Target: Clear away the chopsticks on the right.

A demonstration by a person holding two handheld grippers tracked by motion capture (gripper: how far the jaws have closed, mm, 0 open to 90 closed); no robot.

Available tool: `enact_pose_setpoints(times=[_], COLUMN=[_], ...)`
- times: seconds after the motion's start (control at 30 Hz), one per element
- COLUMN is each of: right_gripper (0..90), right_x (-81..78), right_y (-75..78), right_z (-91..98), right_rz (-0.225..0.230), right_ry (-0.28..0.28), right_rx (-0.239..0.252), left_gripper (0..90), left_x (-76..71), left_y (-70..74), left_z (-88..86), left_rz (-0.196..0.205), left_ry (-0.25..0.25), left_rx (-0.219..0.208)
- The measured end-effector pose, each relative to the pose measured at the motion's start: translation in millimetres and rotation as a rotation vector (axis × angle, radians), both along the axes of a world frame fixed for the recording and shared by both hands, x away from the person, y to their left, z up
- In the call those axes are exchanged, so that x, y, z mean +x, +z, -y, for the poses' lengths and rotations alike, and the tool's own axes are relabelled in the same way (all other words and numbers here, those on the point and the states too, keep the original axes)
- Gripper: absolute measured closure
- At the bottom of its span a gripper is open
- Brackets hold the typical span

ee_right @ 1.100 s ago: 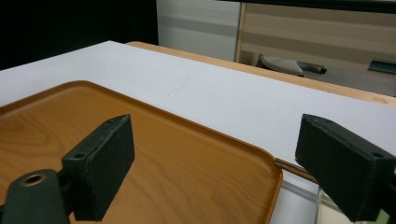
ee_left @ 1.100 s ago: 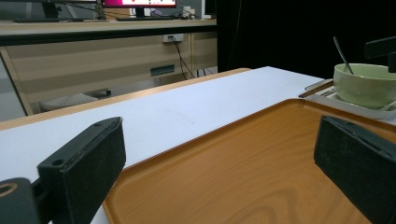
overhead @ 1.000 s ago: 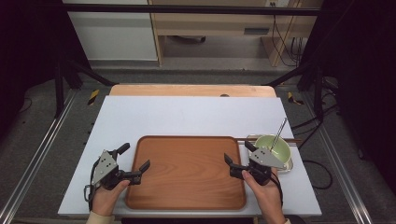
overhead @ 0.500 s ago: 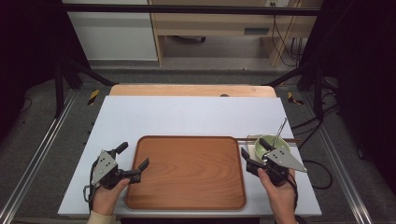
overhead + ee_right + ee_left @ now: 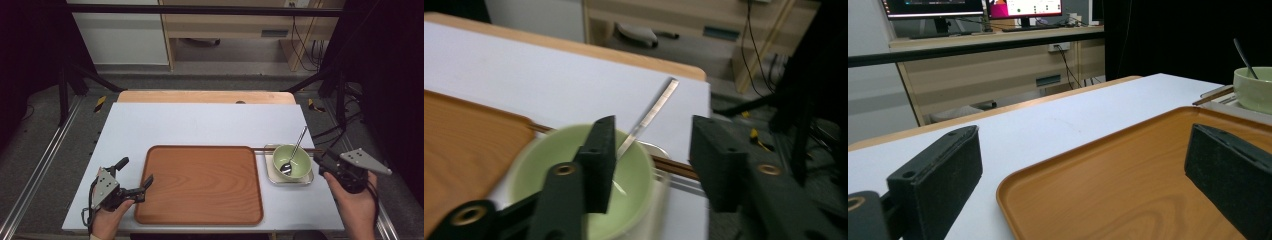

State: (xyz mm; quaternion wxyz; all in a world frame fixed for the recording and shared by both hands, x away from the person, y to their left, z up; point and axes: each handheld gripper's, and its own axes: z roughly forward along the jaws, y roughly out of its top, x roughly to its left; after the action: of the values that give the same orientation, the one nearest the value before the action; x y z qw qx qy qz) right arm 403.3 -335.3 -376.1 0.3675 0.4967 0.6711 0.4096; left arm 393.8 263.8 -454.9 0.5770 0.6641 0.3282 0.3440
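Swinging out past the table's right edge since the earlier pictures, the right gripper (image 5: 325, 165) now sits at three o'clock of the pale green round bowl (image 5: 291, 162), its jaws just narrowed to a middling gap with nothing pressed between them, seemingly lining up on the bowl's rim. At eight o'clock, the left gripper (image 5: 134, 176) spreads wide across the brown wooden tray's (image 5: 200, 210) corner. Motion blur smears the bowl in the right gripper view; the metal spoon's (image 5: 297, 145) scoop is hard to make out.

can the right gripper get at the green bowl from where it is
Probably yes. The right gripper hangs just beside the green bowl, its jaws partly closed with nothing between them. Only the spoon leaning in the bowl might get in the way.
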Motion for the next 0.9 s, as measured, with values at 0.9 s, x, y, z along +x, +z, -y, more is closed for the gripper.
enact_pose_setpoints(times=[0.9], right_gripper=[90.0], right_x=[157.6], right_y=[-59.1], right_z=[49.5], right_rz=[-0.439], right_ry=[-0.055], right_rx=[-0.076], left_gripper=[3.7], left_x=[-2.6], left_y=[-3.6], left_z=[0.6], left_rz=[-0.006], left_ry=[0.003], left_rx=[0.019])
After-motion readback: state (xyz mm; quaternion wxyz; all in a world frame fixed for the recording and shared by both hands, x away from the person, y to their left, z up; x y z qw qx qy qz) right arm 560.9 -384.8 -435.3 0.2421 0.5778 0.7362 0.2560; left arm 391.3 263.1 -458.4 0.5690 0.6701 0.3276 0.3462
